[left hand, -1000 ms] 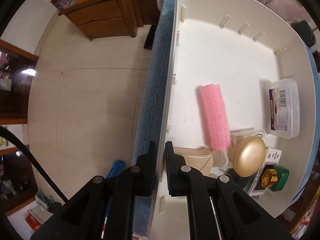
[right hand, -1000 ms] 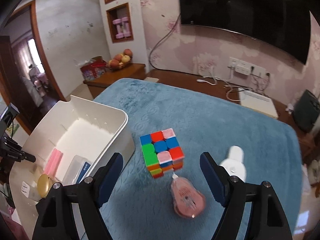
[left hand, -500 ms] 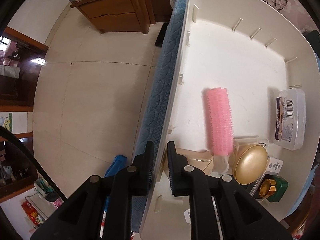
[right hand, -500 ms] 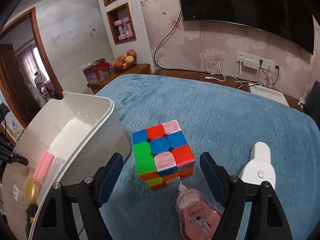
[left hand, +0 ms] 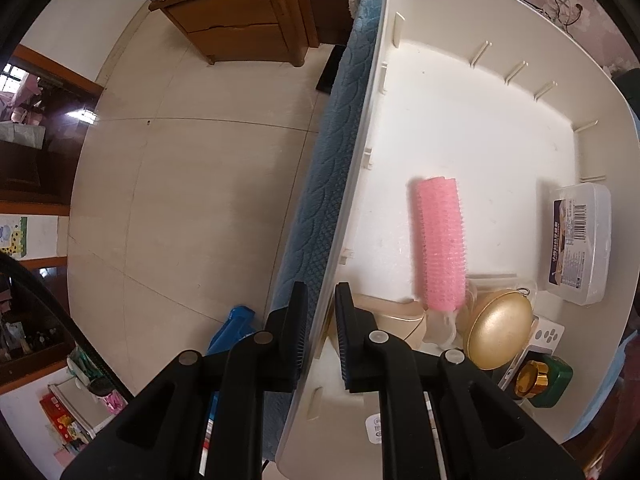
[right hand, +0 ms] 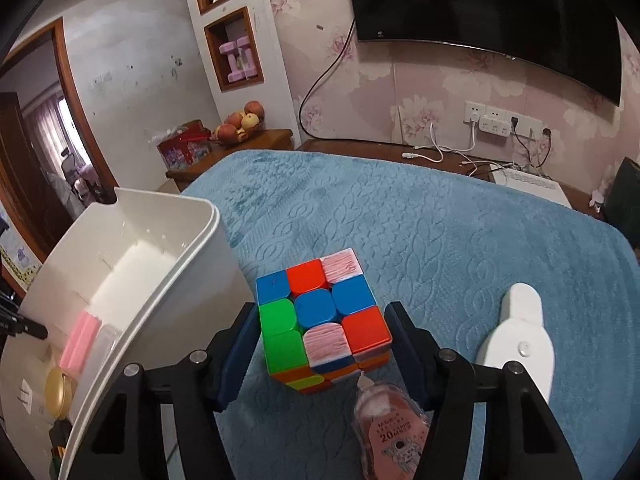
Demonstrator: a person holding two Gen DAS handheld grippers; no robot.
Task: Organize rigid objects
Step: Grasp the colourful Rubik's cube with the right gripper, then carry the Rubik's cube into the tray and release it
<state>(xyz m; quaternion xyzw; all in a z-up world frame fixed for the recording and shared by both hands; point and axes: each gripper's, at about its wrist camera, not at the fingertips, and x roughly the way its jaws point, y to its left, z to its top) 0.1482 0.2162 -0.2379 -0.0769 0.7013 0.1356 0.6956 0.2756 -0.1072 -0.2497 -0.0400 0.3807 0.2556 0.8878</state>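
Observation:
A scrambled colour cube (right hand: 316,308) sits on the blue quilted cover (right hand: 440,220). My right gripper (right hand: 323,320) is around it; its jaws are closing and the pads meet the cube's left and right sides. A white bin (right hand: 188,272) stands just left of the cube. Pointing straight down, my left gripper (left hand: 320,308) is shut on the bin's near rim (left hand: 360,140), one finger outside and one inside. The bin holds a pink hair roller (left hand: 440,240), a gold compact (left hand: 498,336), a clear lidded box (left hand: 578,244) and a green bottle (left hand: 548,380).
A pink correction-tape dispenser (right hand: 392,432) lies right in front of the cube, touching its lower corner. A white plastic piece (right hand: 520,340) lies to the right. The cover's edge drops to a tiled floor (left hand: 180,200). A wooden cabinet (left hand: 240,20) stands beyond.
My right gripper has come down closer to the cube, and its jaws have narrowed from wide apart onto the cube's sides. The left gripper has stayed on the bin's rim.

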